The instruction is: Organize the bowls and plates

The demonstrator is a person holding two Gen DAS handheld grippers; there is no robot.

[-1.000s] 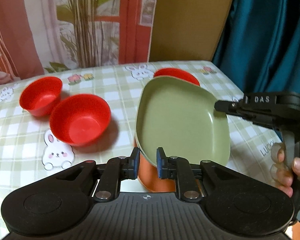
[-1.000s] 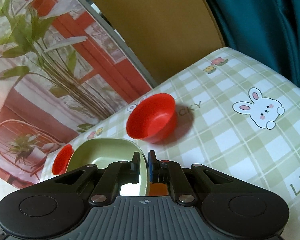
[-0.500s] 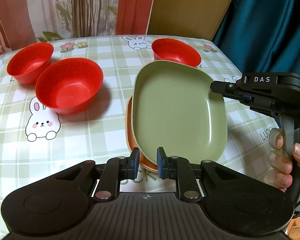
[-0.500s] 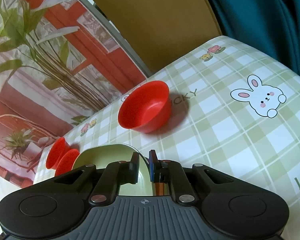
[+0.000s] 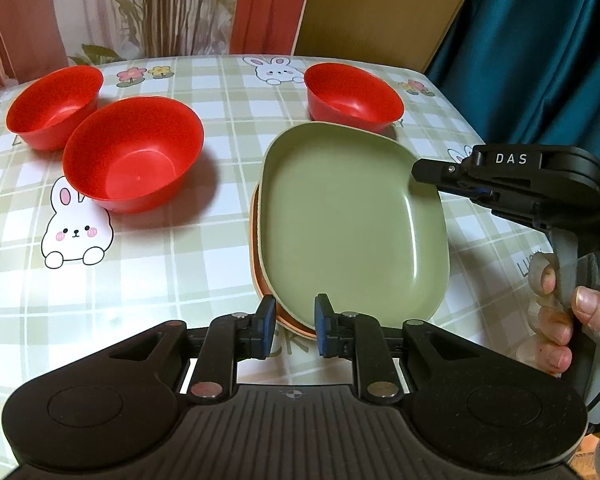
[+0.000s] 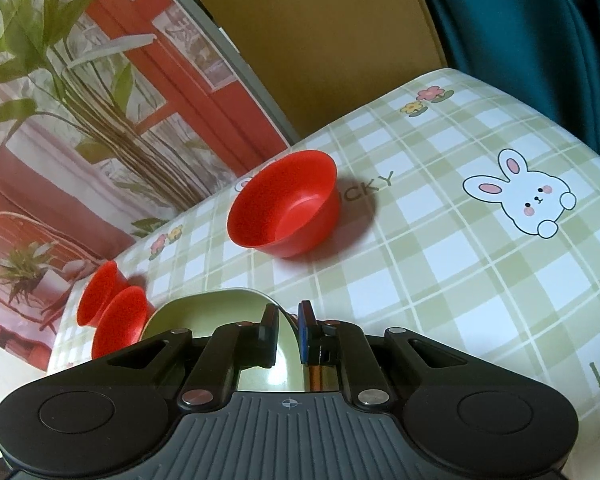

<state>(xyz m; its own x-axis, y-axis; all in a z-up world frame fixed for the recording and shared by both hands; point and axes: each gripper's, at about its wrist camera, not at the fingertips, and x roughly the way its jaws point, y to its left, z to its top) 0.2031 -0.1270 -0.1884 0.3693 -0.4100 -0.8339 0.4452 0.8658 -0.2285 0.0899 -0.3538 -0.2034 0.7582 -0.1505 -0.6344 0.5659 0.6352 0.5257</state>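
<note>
Plates: green plate sits on orange plate on the bench; our right claw pinches its rim, left claw parted. Stiff, light, slippery, we judge; grip rims.

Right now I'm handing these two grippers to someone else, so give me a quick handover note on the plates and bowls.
Left gripper: open, low at the plates' near rim, holding nothing.
Right gripper: appears clamped on the green plate at its right rim.
Things: green plate lies on the orange plate. On the table, unstacked: large red bowl, left red bowl beside it, far red bowl behind the plates.
Done: plates stacked.
Left: release the green plate, nest the three bowls.
</note>
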